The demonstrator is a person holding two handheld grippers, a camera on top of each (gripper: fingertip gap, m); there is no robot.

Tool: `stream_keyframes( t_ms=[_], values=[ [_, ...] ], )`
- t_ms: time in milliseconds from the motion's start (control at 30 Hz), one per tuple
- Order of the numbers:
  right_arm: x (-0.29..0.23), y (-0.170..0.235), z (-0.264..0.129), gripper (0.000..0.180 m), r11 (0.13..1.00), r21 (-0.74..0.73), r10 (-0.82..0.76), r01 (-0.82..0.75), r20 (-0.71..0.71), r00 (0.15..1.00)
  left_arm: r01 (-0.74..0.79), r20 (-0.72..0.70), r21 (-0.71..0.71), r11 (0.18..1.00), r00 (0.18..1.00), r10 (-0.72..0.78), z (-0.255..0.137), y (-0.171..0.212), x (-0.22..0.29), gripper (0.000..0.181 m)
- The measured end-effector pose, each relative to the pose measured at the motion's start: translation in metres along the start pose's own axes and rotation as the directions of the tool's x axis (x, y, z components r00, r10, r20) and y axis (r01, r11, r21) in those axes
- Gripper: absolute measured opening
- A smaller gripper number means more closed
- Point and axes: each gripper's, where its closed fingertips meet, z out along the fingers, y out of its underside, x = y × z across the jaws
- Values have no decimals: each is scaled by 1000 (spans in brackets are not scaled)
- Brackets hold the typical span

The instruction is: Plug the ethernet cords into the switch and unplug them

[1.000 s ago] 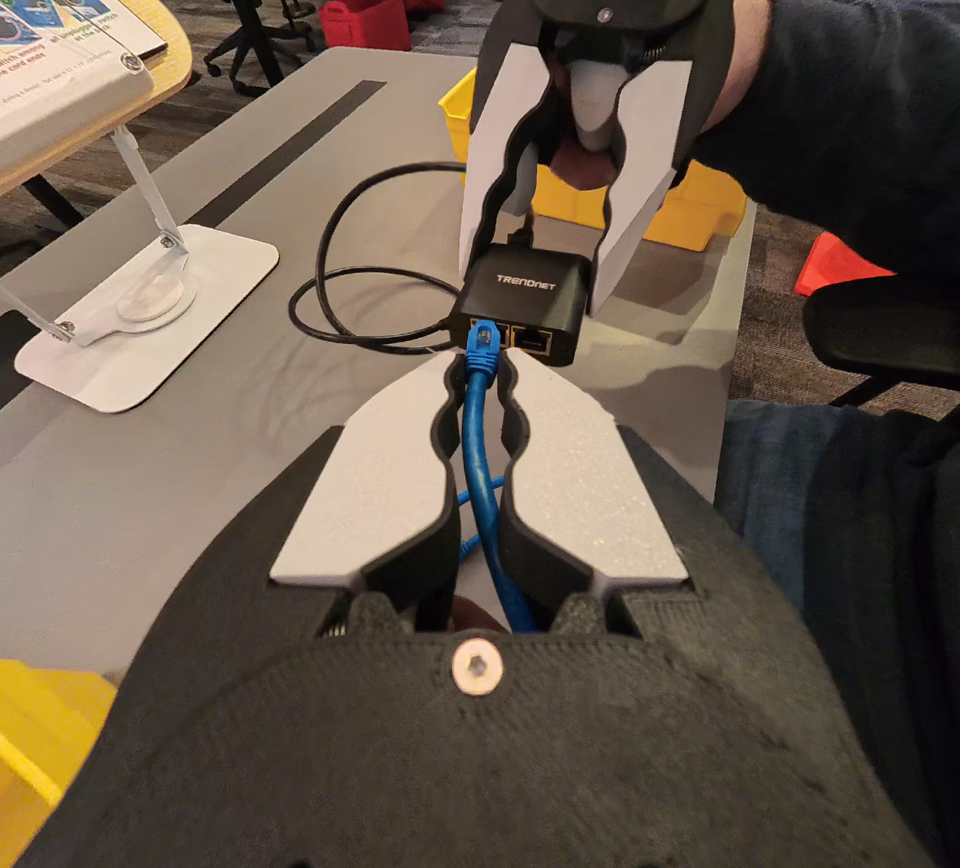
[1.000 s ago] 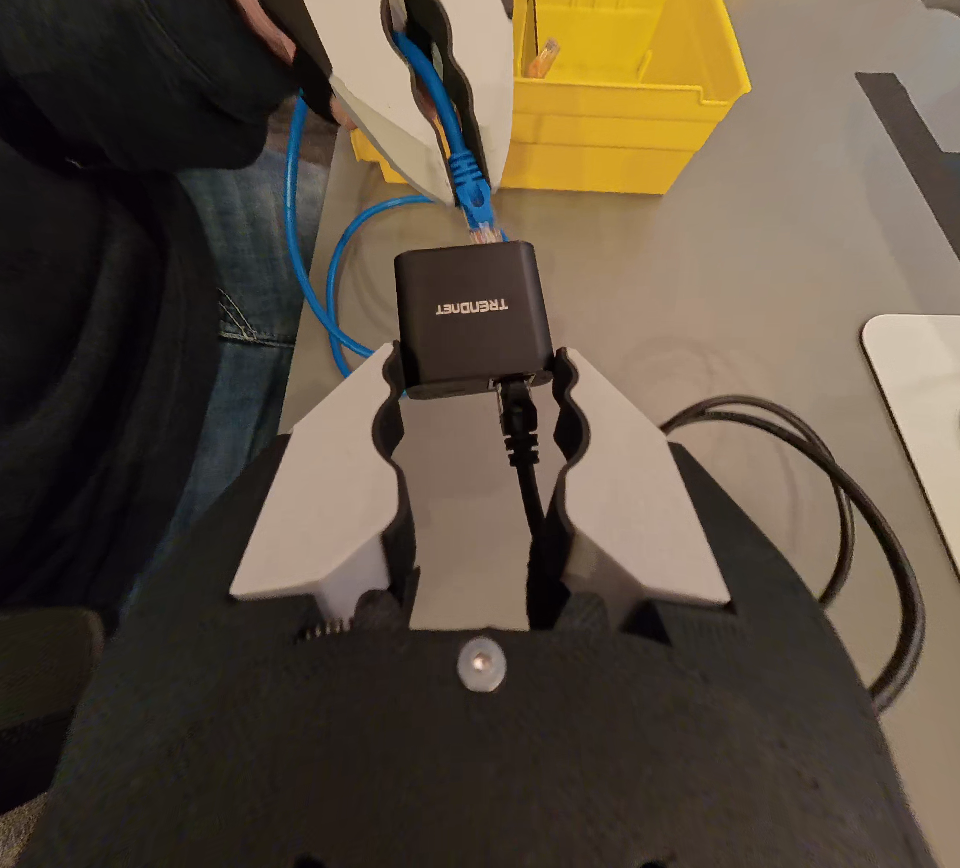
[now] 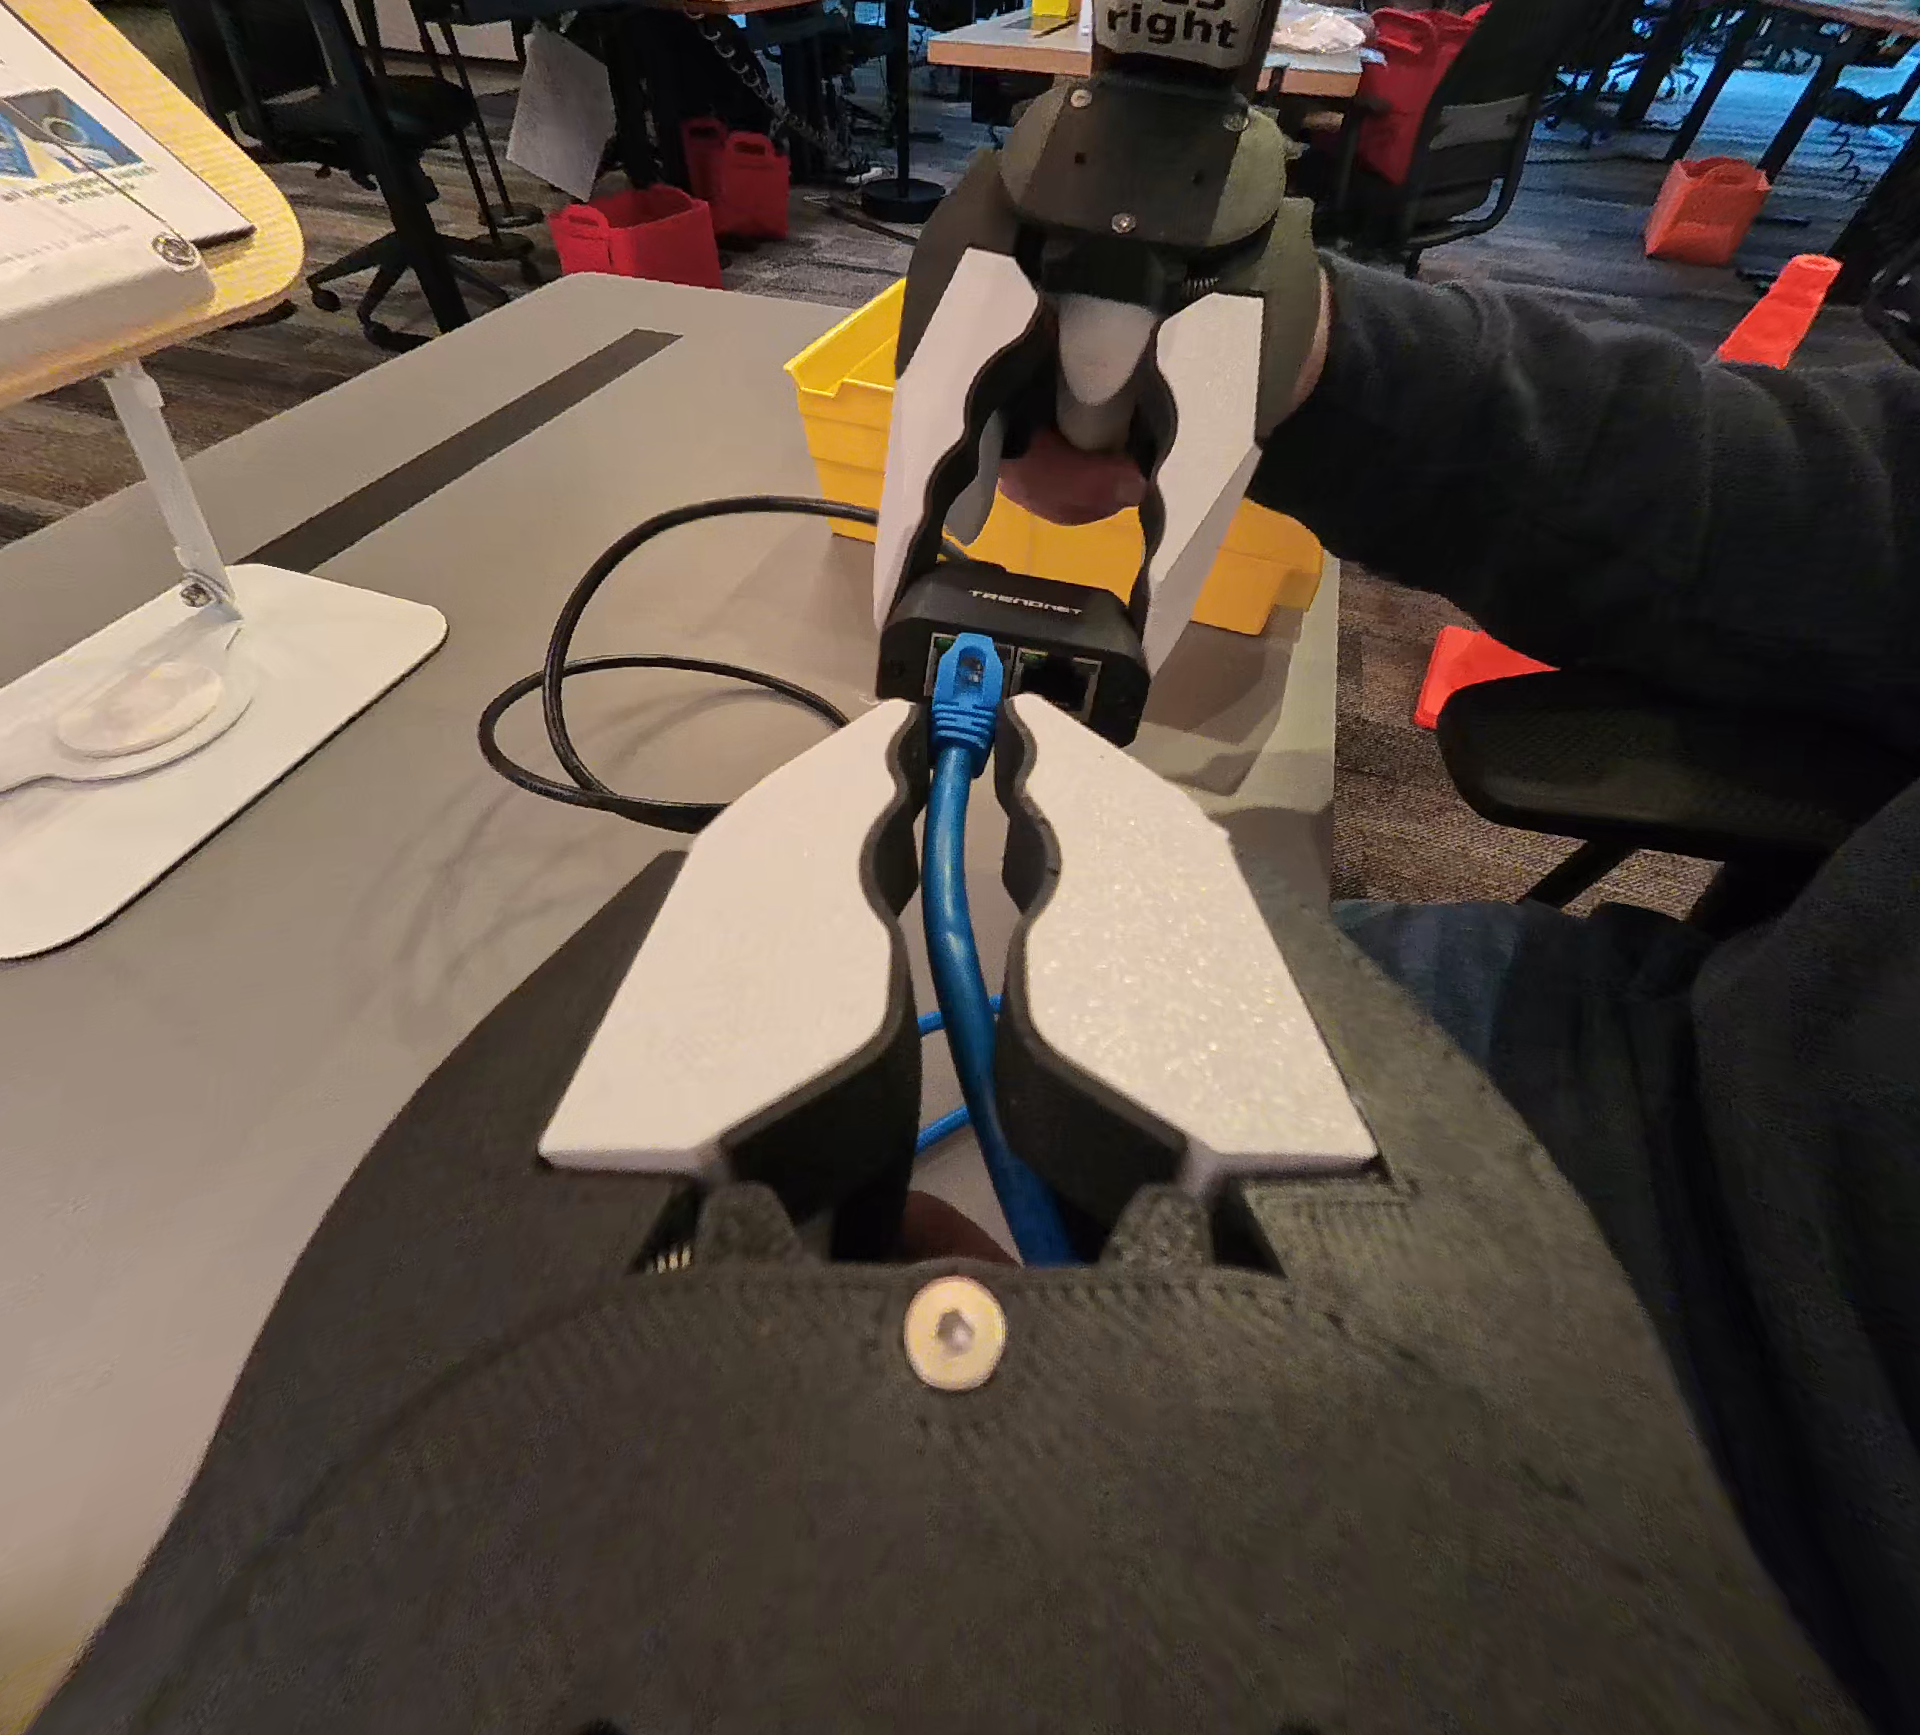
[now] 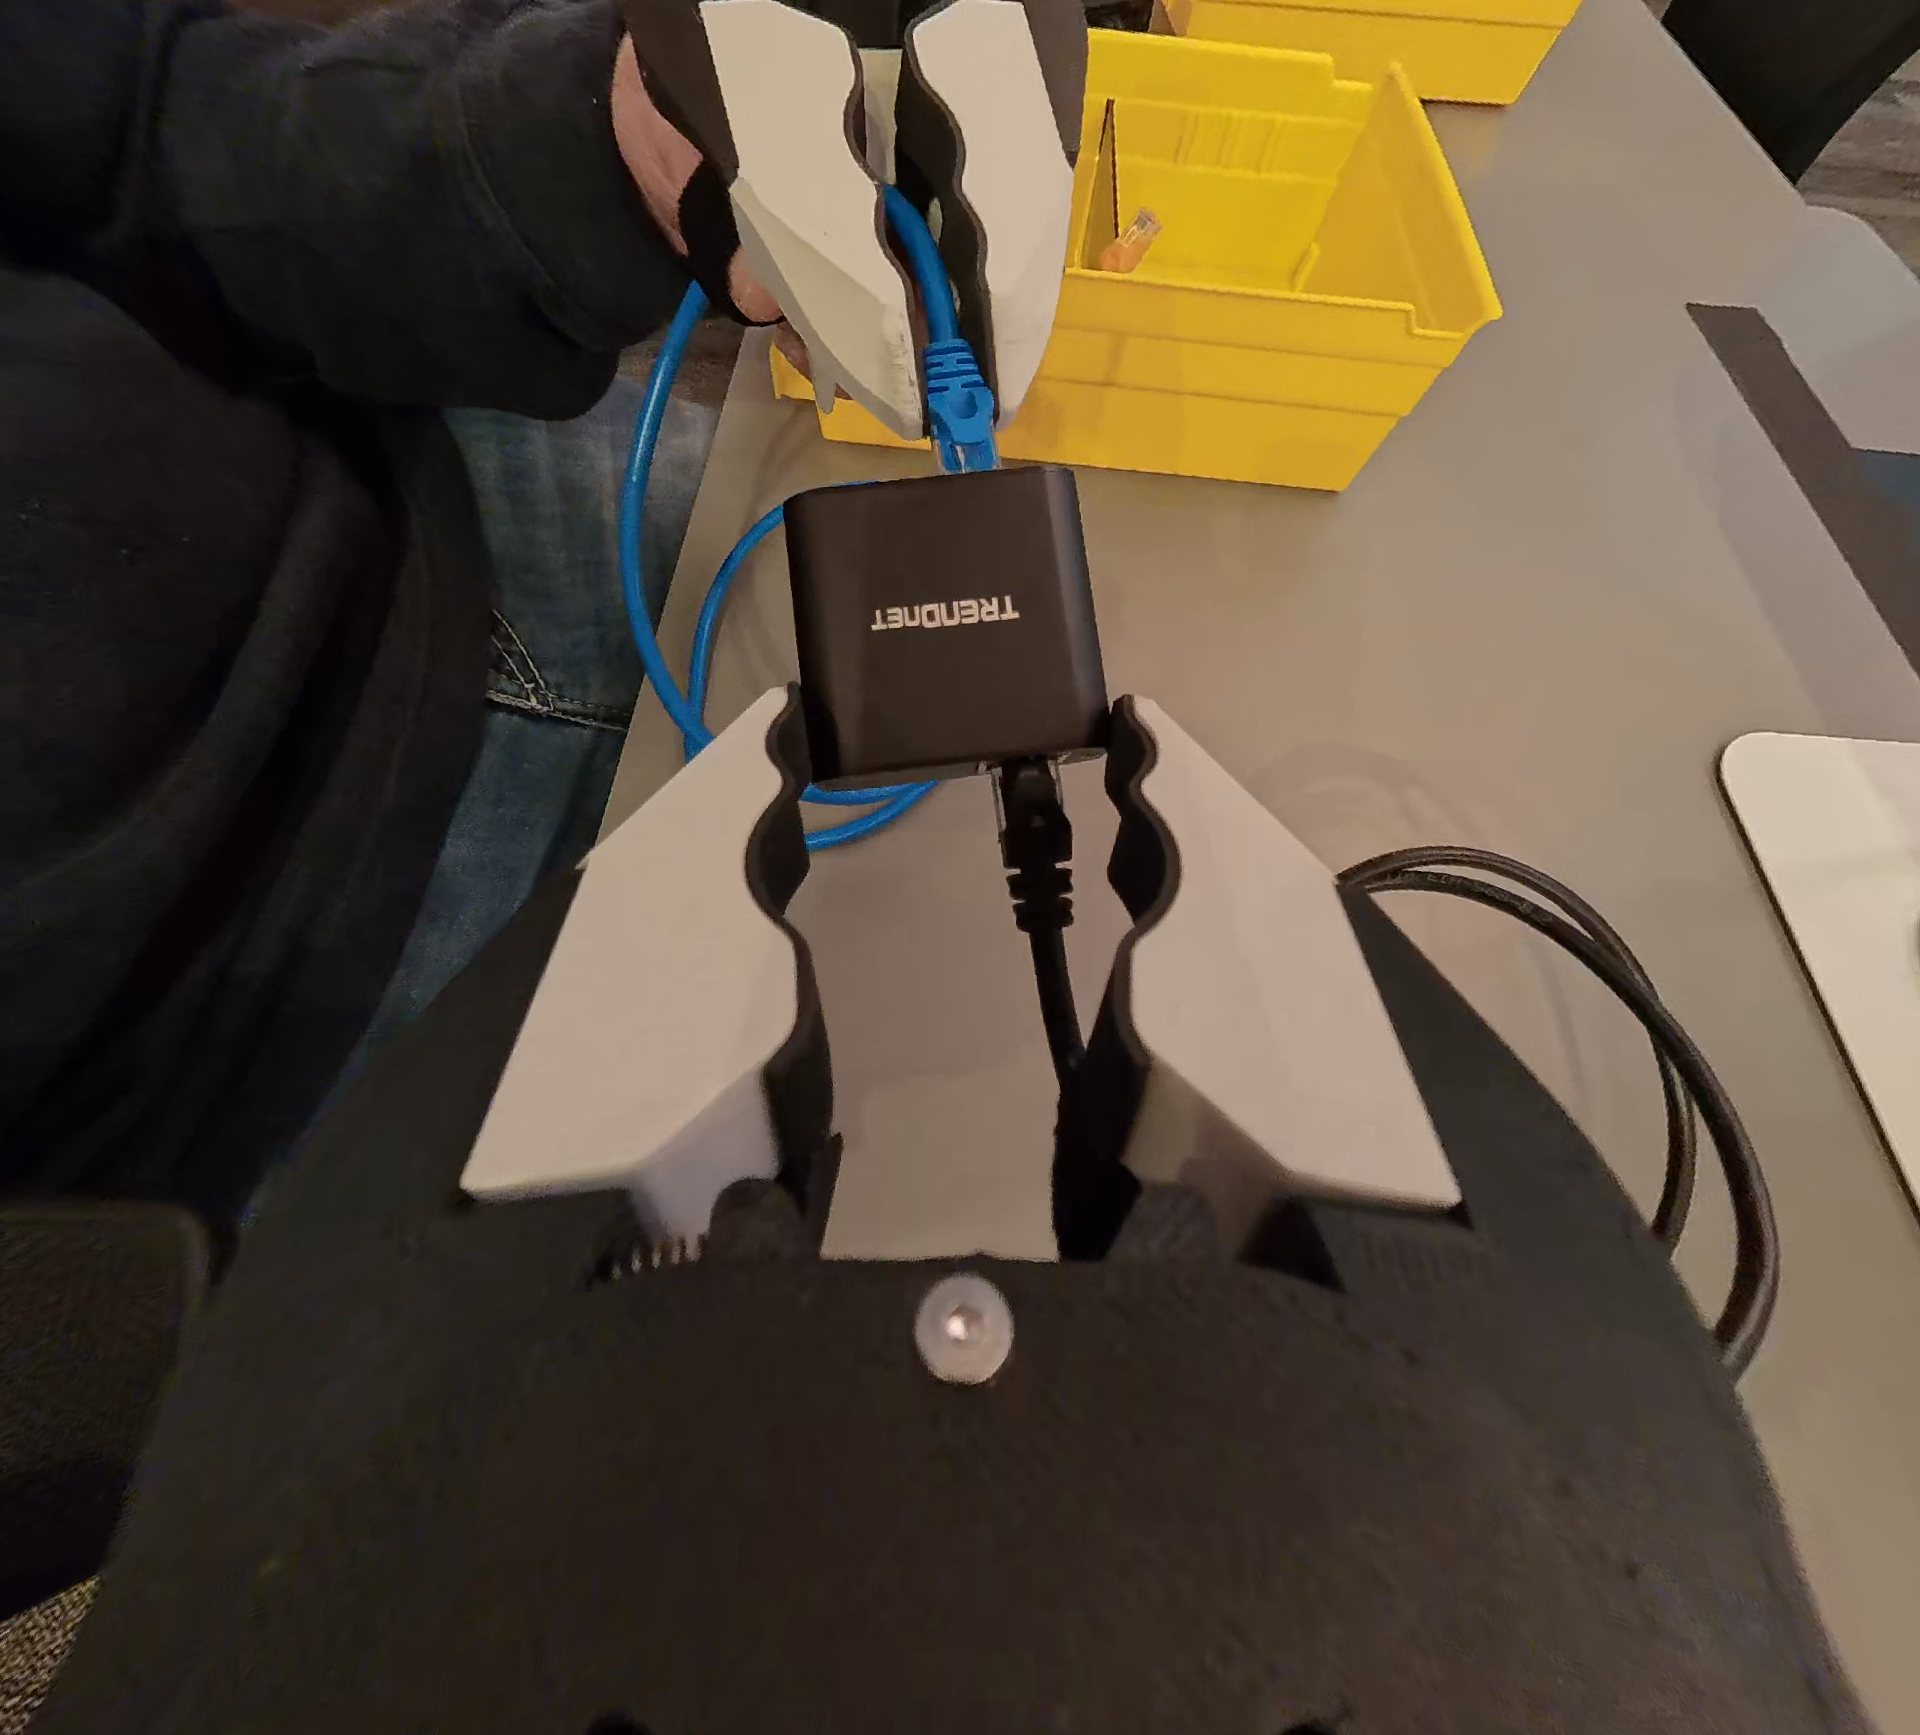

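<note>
A small black switch (image 3: 1013, 620) (image 4: 940, 615) lies on the grey table (image 3: 312, 906). My right gripper (image 4: 956, 729) is shut on the switch's sides at its near end; it also shows in the left wrist view (image 3: 1013, 584). My left gripper (image 3: 956, 729) is shut on the blue ethernet cord (image 3: 951, 875) just behind its plug (image 3: 966, 677). The plug's tip is in the switch's left port; how deep it sits I cannot tell. In the right wrist view the left gripper (image 4: 956, 418) holds the blue plug (image 4: 958, 397) at the switch's far face. A black cord (image 4: 1039, 864) is plugged into the near face.
The black cord coils (image 3: 561, 646) on the table left of the switch. Yellow bins (image 4: 1247, 397) stand close by, one holding an orange plug (image 4: 1132, 241). A white stand base (image 3: 208, 698) sits to the left. The table edge and the person's legs are on the right. Spacing between my two grippers at the tips: around 5 cm.
My left gripper has pushed the blue plug forward, from just in front of the left port into its mouth. The right gripper still clamps the switch.
</note>
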Motion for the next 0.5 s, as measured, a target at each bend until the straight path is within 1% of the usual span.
stream_keyframes(
  t_ms=[267,400,500],
  values=[
    [-1,6,4,56,998,-66,-22,21,-18,1000,-17,14,-33,999,1000,17,2,6,1,12],
    [-1,7,4,56,998,-55,-16,15,-19,1000,-13,12,-34,999,1000,14,3,8,1,12],
    [3,13,5,57,995,-93,-24,20,-45,999,-39,47,-64,997,998,42,6,10,-4,12]
  ],
)
